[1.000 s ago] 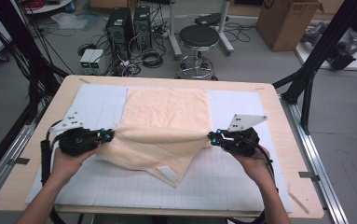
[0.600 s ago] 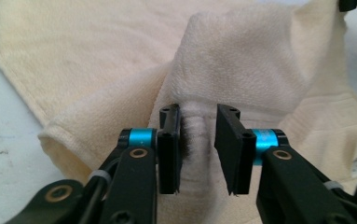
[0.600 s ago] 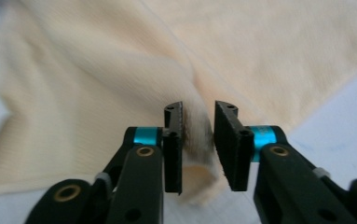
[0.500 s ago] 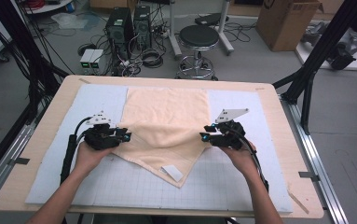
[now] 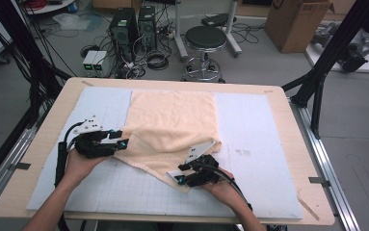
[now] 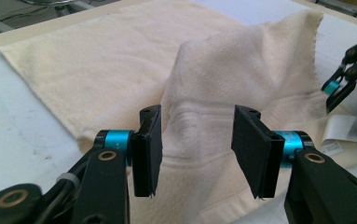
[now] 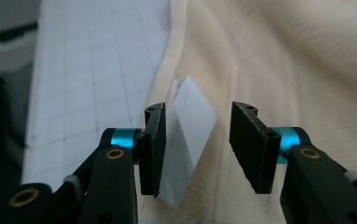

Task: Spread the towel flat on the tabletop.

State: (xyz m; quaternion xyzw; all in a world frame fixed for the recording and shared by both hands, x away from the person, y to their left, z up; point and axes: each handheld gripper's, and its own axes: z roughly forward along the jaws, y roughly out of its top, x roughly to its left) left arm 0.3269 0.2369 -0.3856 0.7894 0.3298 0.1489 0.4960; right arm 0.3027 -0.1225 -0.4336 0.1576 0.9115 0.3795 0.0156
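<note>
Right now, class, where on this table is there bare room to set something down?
Bare: the white mat right of the towel, up to the table's right rim, and the mat strip along the near edge. Crowded: the towel's near corner, between the left gripper and right gripper.

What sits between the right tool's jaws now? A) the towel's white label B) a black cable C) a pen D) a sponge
A: in the right gripper view the white label on the cream towel lies between the right tool's open jaws, with a gap on the right side, so it is not pinched.
</note>
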